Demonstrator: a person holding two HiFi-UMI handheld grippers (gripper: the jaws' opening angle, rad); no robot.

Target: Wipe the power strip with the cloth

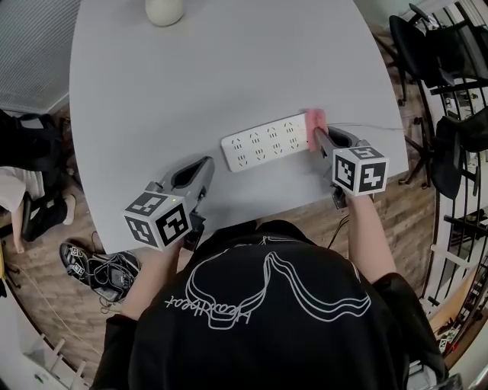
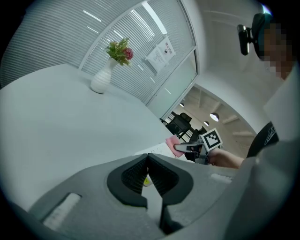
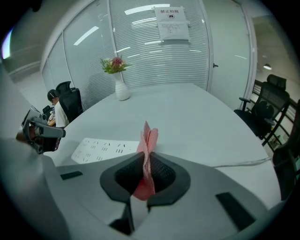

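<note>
A white power strip (image 1: 264, 142) lies on the grey table, its cord running off to the right. My right gripper (image 1: 318, 133) is shut on a pink cloth (image 1: 315, 119), which touches the strip's right end. In the right gripper view the cloth (image 3: 147, 151) stands pinched between the jaws, with the strip (image 3: 105, 149) just to the left of it. My left gripper (image 1: 200, 169) rests near the table's front edge, left of the strip, shut with nothing between its jaws. From the left gripper view, the cloth (image 2: 172, 145) and the right gripper (image 2: 190, 149) show in the distance.
A white vase (image 1: 164, 11) with flowers (image 3: 113, 63) stands at the table's far side. The strip's thin cord (image 3: 241, 163) trails right across the table (image 1: 229, 68). Black office chairs (image 1: 427, 53) stand to the right, and shoes (image 1: 99, 268) lie on the wooden floor at left.
</note>
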